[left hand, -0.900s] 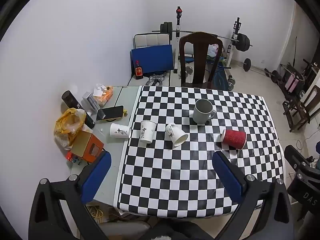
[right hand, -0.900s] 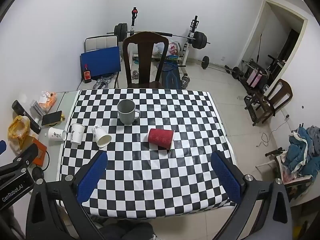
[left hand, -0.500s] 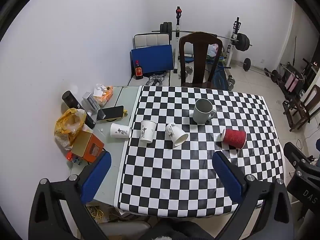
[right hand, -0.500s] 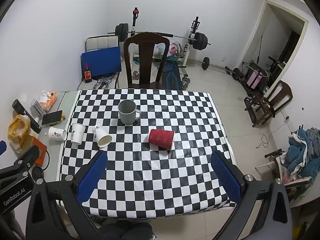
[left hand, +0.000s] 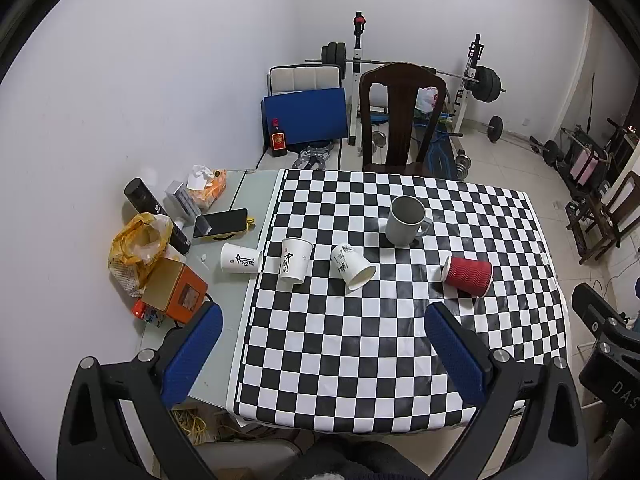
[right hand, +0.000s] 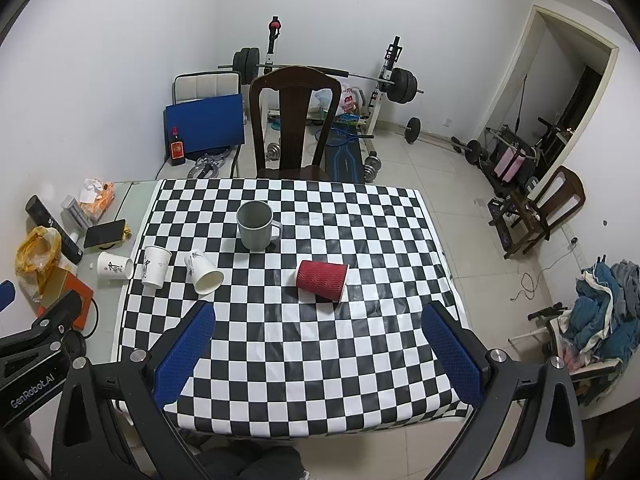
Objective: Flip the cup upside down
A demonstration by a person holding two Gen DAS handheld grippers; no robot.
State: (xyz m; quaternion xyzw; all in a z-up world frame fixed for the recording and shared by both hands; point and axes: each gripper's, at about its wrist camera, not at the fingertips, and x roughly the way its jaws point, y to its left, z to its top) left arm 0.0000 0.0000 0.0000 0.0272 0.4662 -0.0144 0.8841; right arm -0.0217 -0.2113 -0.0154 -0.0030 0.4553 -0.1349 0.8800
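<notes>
Nothing on the table had been shifted since the earlier frames; only a very slight drift of both cameras could be noted. The red cup (right hand: 321, 280) was seen lying on its side on the checkered tablecloth (right hand: 296, 360), right of the table's middle, its mouth turned toward the right edge. The grey mug (right hand: 256, 225) was stood upright behind it, nearer the far edge, well apart. Toward the left edge, one white paper cup (right hand: 204, 272) was laid on its side, another white cup (right hand: 155, 266) was stood upright just beside it, and a third cup (right hand: 114, 265) was laid on the bare tabletop past the cloth's left border. The right gripper (right hand: 320, 360) was held above the near edge with jaws spread wide, nothing between them. The left gripper (left hand: 320, 354) was likewise held wide apart and empty over the near edge.
</notes>
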